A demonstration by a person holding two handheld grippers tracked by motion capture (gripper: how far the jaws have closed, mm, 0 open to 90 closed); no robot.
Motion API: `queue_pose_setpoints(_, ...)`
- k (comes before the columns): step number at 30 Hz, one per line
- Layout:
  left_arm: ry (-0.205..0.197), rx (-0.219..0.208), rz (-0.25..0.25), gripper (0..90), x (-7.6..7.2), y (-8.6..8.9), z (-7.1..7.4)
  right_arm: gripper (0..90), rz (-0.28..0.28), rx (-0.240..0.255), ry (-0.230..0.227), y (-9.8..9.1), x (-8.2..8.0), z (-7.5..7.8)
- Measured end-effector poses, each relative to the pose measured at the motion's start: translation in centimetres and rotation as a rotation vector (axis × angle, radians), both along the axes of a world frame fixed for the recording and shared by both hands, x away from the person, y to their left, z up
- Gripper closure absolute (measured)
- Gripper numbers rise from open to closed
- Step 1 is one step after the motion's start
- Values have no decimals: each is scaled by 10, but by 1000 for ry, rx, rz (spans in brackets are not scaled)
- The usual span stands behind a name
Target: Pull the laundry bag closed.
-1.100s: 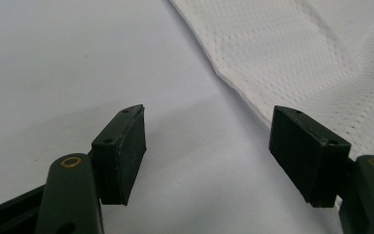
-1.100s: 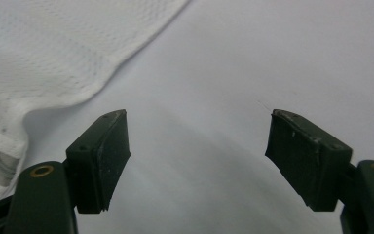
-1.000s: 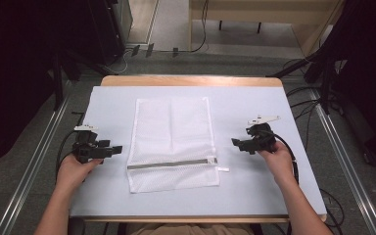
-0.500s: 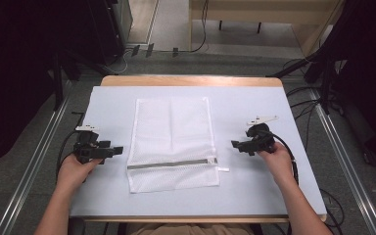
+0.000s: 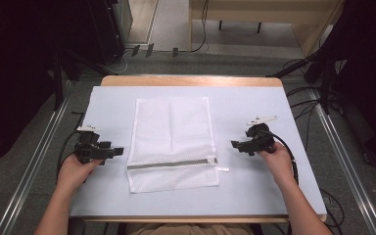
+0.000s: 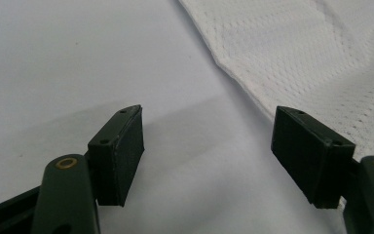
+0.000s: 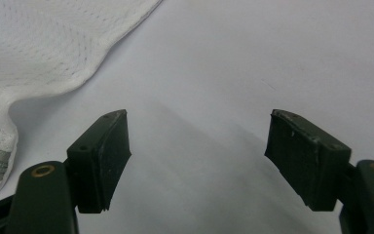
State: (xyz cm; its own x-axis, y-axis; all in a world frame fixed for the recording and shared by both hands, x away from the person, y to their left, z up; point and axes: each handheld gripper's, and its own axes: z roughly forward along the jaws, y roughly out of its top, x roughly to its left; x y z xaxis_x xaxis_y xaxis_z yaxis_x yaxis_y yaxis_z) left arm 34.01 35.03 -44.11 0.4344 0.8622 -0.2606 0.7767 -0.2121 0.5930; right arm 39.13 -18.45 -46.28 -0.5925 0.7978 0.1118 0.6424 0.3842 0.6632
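Mesh bag (image 5: 172, 142) flat at centre of table (image 5: 254, 196), bare surface on both sides. Left gripper (image 5: 119, 151) just beside bag's left edge, right gripper (image 5: 235, 144) near its right edge; both spread wide, holding nothing.

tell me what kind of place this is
Probably a lab or recording workspace, not a home: a table under a plain sheet holds one mesh bag, metal rails flank it, and cables trail over a grey floor toward dark equipment.

lab: cables (image 5: 196, 46), rails (image 5: 34, 164), rig table (image 5: 254, 98)
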Motion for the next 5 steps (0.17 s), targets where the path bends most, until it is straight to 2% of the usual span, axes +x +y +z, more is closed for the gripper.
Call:
queue_pose_setpoints(3, -14, 3, 9, 255, 0, 0, -1, 252, 11, -7, 0, 0, 1, -2)
queue_pose_setpoints(5, -38, 8, 27, 223, 1, 0, -1, 240, 22, -27, 0, 1, 1, -4)
